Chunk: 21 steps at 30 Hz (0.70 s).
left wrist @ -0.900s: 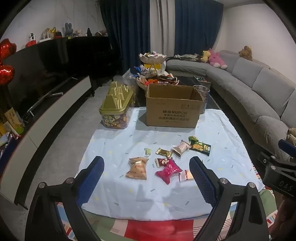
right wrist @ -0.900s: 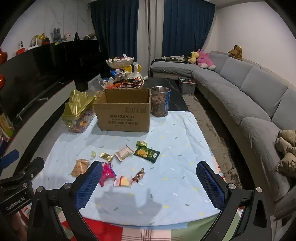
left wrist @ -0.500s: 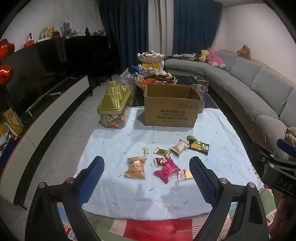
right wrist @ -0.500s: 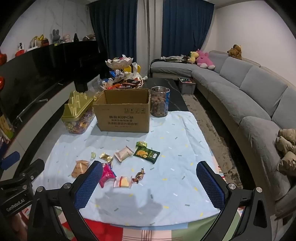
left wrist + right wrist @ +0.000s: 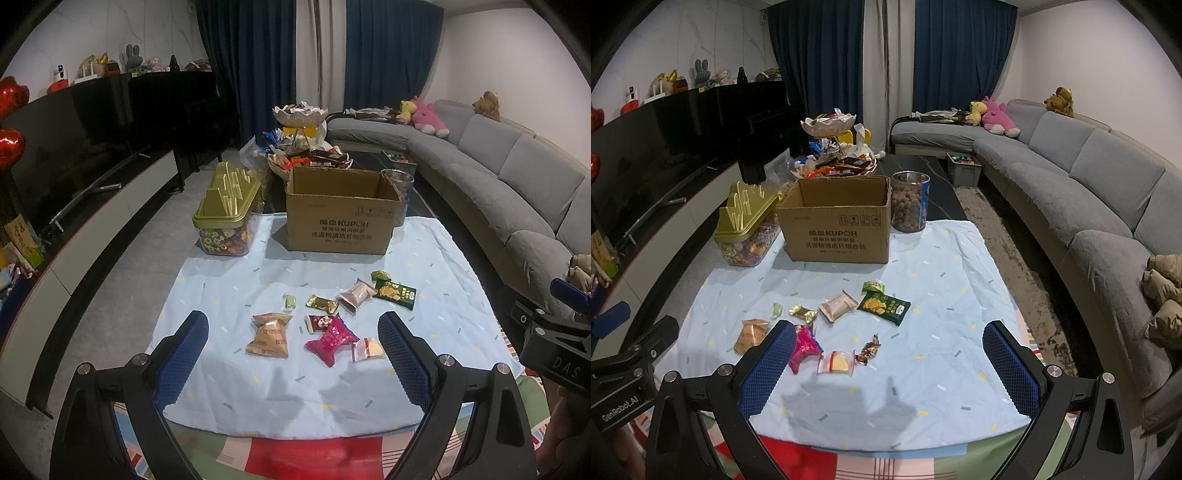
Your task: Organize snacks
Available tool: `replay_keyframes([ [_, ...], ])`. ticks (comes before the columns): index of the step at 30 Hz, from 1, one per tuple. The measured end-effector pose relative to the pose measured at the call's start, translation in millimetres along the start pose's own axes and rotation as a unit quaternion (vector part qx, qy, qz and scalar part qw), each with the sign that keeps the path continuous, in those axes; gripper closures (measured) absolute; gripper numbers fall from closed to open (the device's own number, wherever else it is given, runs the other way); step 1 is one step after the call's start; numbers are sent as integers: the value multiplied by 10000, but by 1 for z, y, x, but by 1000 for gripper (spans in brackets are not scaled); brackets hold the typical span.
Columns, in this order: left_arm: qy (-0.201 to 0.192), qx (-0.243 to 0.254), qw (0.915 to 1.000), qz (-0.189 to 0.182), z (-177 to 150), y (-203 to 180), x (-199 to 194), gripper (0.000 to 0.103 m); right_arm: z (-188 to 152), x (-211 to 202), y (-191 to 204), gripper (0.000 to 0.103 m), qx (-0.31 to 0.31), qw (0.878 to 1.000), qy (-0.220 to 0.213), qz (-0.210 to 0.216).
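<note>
Both grippers, left (image 5: 293,354) and right (image 5: 888,363), fingers spread, empty, above snack packets; "KUPOH" cardboard box (image 5: 836,225) at blue cloth's (image 5: 942,280) far edge.

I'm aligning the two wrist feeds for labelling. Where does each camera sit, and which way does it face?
Left wrist: on the left gripper, looking forward and down across the blue cloth at the scattered snacks, toward the cardboard box; its open jaws and the right gripper's body at the right edge show.
Right wrist: on the right gripper, same heading from further right; its open jaws and the left gripper's body at the left edge show.
Shared: cloth, box, pink packet, sofa.
</note>
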<state>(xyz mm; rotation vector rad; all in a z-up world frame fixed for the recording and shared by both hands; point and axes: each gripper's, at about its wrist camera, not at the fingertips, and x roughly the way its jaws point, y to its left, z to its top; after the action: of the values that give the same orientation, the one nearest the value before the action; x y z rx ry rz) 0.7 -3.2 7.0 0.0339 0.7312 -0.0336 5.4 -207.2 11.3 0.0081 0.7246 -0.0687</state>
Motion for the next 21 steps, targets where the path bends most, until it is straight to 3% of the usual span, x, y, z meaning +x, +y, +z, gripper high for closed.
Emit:
replay_keyframes([
  [21,-2,-15,10000,-16,-1,1,0,8,-1,3,1,1,23,10000,11,-9],
])
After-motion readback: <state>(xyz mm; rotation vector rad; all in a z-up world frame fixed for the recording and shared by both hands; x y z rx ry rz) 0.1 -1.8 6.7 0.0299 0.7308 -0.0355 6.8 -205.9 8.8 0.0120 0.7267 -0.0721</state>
